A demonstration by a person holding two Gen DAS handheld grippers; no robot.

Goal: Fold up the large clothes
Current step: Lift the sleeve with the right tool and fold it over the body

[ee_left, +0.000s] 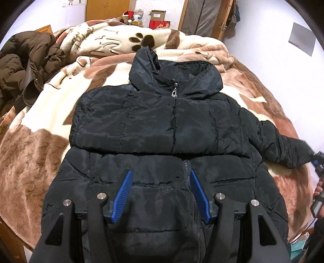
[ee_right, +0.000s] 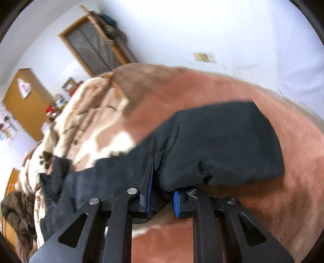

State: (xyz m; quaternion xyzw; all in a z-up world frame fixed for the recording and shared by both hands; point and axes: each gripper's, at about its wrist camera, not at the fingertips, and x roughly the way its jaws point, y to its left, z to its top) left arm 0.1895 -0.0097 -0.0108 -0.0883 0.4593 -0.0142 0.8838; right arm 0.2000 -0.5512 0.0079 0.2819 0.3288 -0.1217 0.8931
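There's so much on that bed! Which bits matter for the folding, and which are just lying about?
In the job:
black jacket
its sleeve, gripped by the right claw
left claw, open over the jacket front

Lying about:
brown coat
blanket
boxes
Santa hat

Black jacket [ee_left: 162, 125]; brown-cream paw-print blanket [ee_left: 40, 145]; dark brown coat [ee_left: 22, 66].

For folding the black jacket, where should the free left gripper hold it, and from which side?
Grip the black jacket at its left edge near the shoulder, coming from the blanket side. That sleeve is already folded across the chest, so the edge is thick and exposed. The left gripper hangs open above the hem.
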